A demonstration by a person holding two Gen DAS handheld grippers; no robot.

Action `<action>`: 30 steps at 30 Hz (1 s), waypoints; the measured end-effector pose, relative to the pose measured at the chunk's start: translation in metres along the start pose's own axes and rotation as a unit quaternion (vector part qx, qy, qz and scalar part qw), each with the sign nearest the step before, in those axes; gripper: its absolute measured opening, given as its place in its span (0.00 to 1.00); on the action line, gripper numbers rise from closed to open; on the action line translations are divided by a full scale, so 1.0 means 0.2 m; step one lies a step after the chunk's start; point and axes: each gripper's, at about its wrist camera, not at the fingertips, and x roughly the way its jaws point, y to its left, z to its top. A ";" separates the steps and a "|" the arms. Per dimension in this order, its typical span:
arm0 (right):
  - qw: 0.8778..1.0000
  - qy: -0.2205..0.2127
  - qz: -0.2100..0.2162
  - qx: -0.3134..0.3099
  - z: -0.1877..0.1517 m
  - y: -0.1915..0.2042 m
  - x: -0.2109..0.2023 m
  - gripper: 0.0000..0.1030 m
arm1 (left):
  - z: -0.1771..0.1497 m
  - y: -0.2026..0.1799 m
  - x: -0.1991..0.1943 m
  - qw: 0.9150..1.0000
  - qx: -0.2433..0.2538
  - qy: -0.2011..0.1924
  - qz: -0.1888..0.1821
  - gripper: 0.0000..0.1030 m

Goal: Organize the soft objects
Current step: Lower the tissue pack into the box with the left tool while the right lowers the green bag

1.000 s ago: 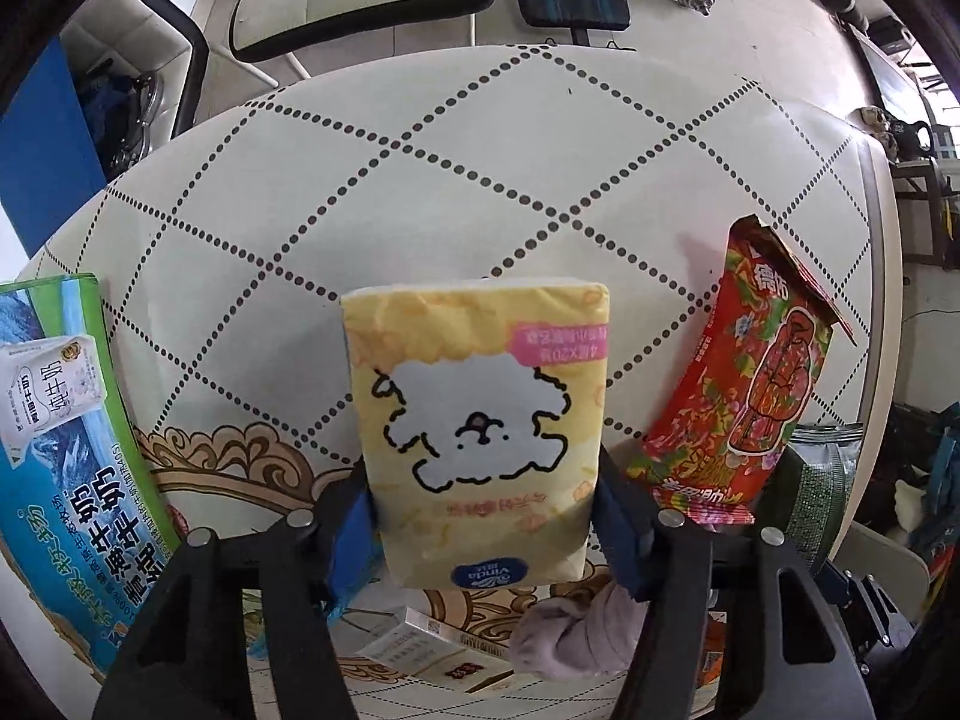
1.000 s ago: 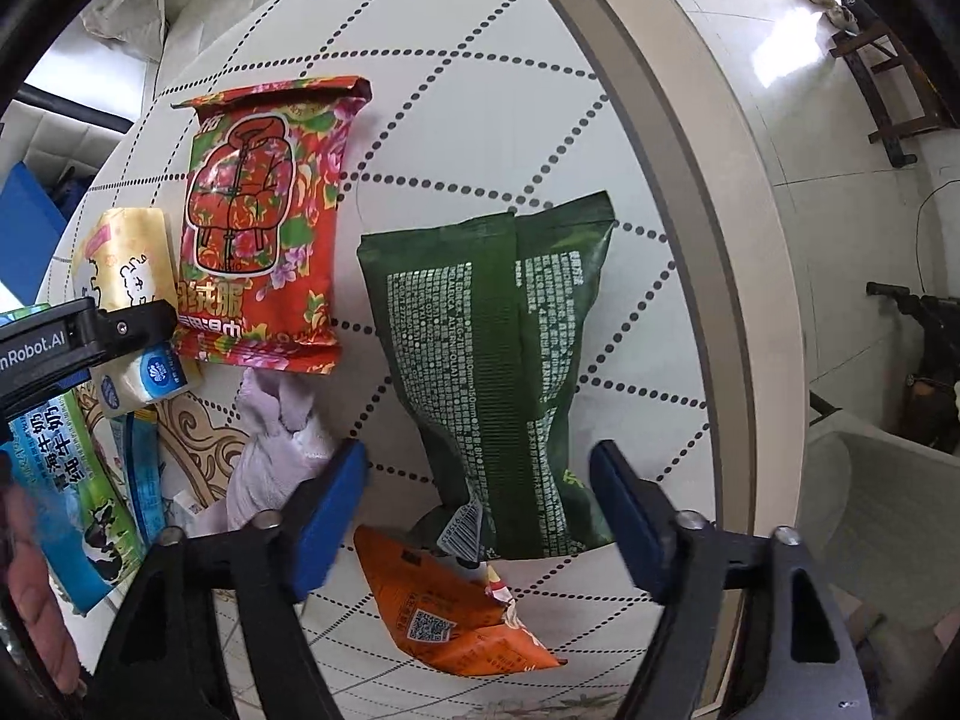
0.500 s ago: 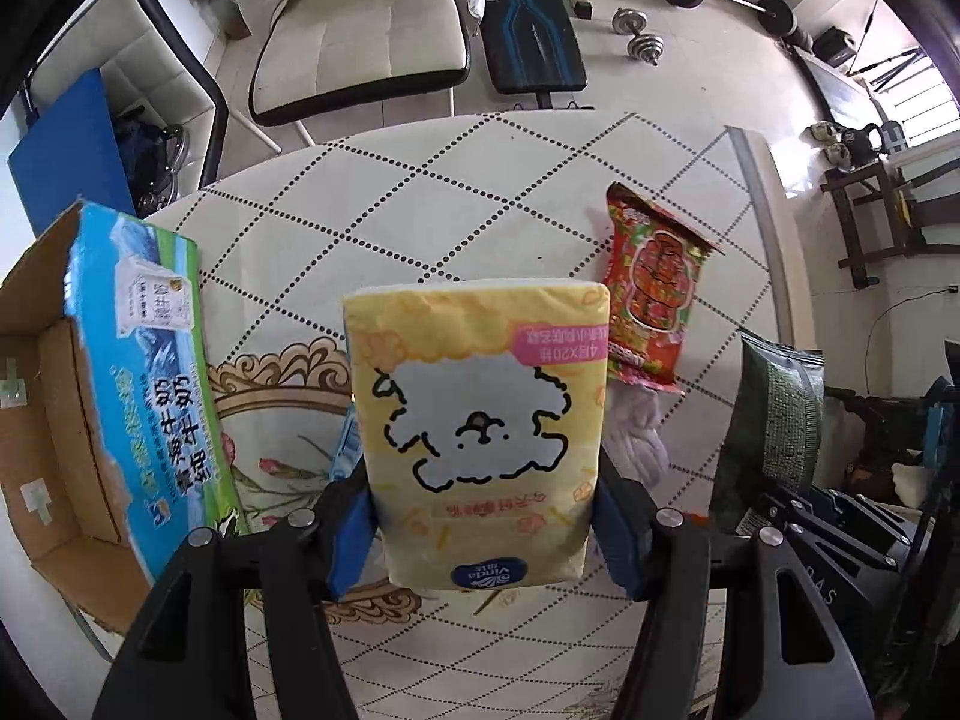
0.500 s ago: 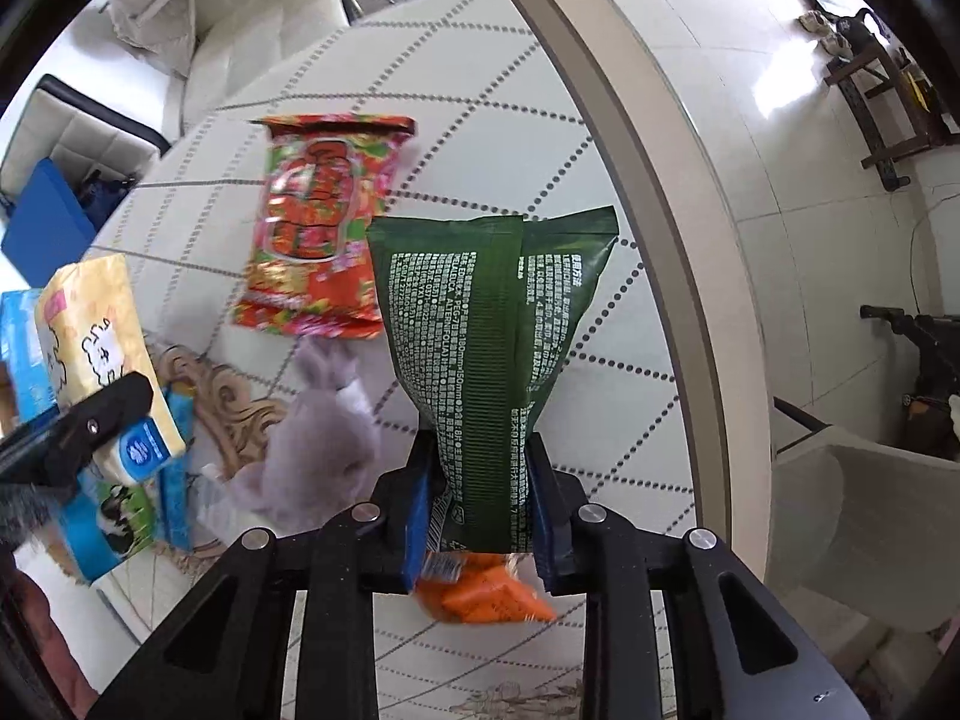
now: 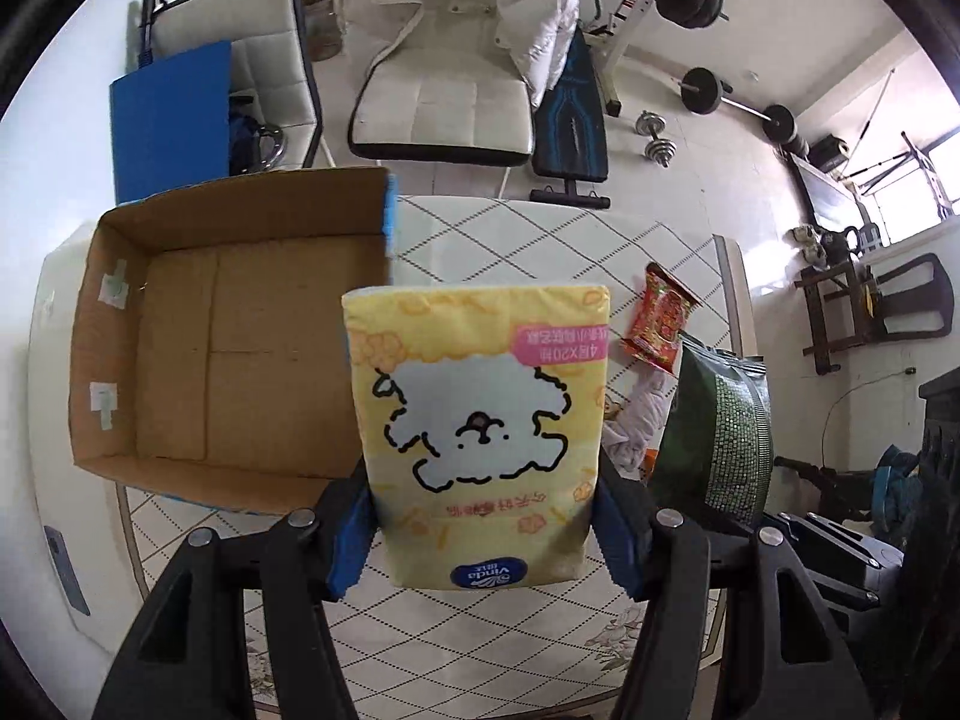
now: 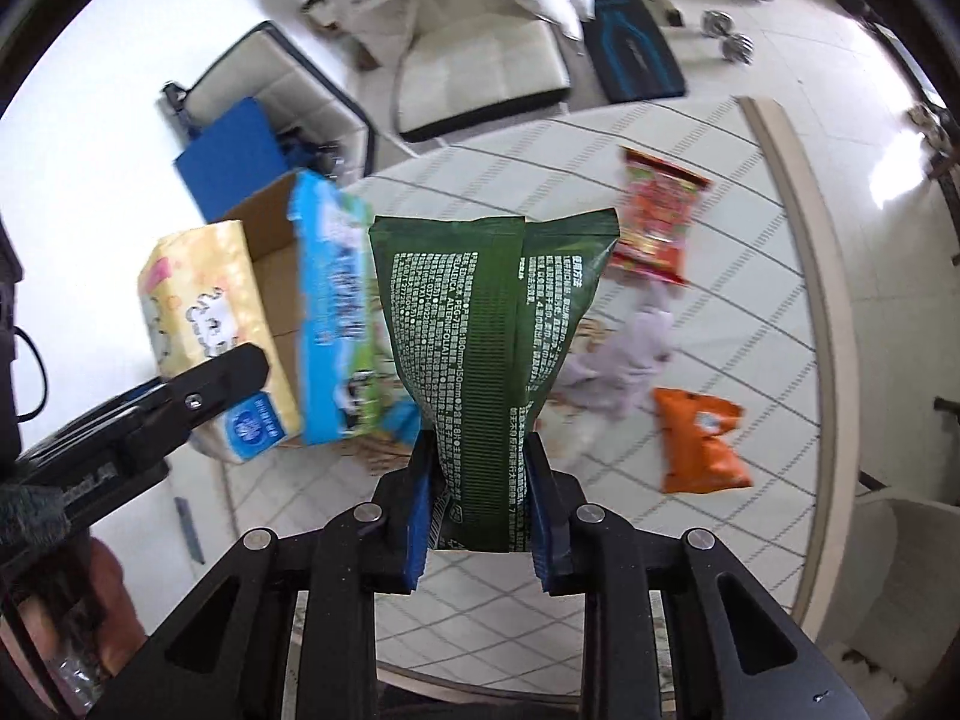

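Yellow soft tissue pack (image 5: 480, 432) pinched in left gripper (image 5: 483, 525), green foil pouch (image 6: 489, 354) pinched in right gripper (image 6: 480, 519), both aloft beside open cardboard box (image 5: 240, 324): centre over box, lower 1 first.

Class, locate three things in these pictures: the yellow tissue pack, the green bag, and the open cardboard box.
yellow tissue pack (image 5: 474, 420), left wrist view, on the printed white dog.
green bag (image 6: 486, 336), right wrist view, on the back panel's small print.
cardboard box (image 5: 252, 360), left wrist view, on the bare inside floor.
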 end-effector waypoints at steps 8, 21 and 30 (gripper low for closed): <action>1.000 0.010 0.013 -0.019 0.12 0.63 0.22 0.28 | 0.09 0.51 0.00 0.999 -0.020 0.016 0.025 0.58; 0.995 0.063 -0.069 -0.022 0.55 1.06 0.96 0.27 | 0.47 1.02 0.46 0.995 -0.019 0.097 0.013 0.59; 0.989 0.089 -0.112 -0.023 0.72 1.07 1.28 0.28 | 0.62 1.07 0.77 0.989 0.003 0.150 -0.004 0.59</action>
